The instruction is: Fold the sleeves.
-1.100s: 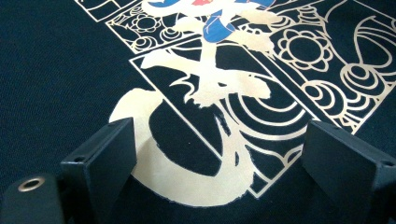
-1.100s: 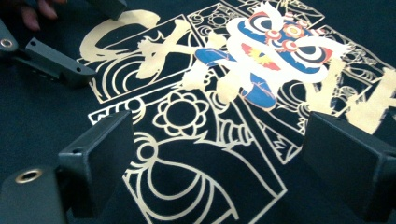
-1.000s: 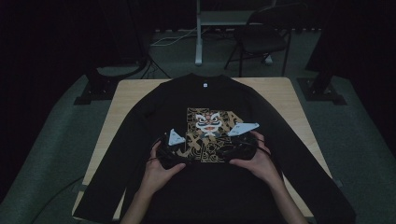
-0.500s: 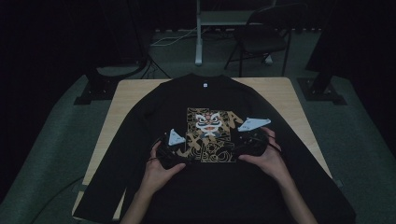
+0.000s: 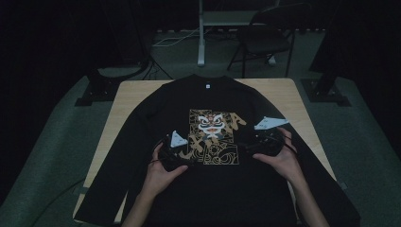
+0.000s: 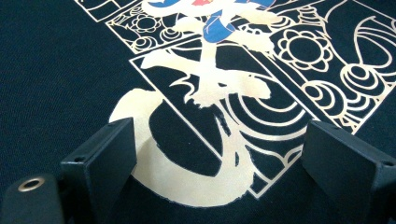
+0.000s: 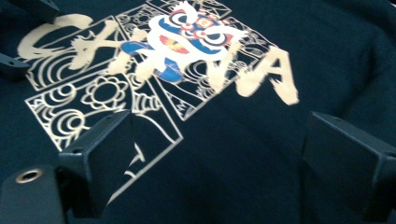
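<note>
Both tongs, left [image 5: 182, 152] and right [image 5: 253, 144], hover spread wide over a black sweatshirt's [image 5: 156, 118] gold print [image 5: 213, 137] on the tabletop [image 5: 127, 92].

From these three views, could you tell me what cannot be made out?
- High view: dimness hides whether the left gripper and right gripper touch the black sweatshirt.
- High view: its hem is cut off by the bottom edge.
- Collar label: too small to read.
</note>
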Demonstrator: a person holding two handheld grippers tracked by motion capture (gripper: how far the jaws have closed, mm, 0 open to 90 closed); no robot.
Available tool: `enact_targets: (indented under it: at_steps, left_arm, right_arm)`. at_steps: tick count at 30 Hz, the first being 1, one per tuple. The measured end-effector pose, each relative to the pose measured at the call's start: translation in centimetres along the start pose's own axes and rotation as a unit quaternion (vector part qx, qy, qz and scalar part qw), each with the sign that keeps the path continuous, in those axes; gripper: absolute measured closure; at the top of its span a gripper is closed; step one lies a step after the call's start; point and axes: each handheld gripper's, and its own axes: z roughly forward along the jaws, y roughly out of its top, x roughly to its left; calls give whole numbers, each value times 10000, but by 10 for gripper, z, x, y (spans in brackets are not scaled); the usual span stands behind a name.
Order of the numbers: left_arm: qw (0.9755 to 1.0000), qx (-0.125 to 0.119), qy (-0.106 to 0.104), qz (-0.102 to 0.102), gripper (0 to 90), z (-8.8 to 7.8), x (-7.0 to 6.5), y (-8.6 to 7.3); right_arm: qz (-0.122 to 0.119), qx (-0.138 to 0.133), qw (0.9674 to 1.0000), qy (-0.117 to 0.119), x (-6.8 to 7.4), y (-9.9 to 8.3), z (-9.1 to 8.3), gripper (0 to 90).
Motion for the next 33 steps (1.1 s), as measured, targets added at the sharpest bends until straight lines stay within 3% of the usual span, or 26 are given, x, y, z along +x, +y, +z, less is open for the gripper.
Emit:
enact_targets:
  at_steps: [18,33]
  left_arm:
    - [10000,5,0,3,115,0,0,0]
    - [10000,8,1,3,115,0,0,0]
  right_arm:
    - [317,125,9989,-317,-29,-26,-12,93]
    - [748,136,9955,-565,-57,-51,-30,94]
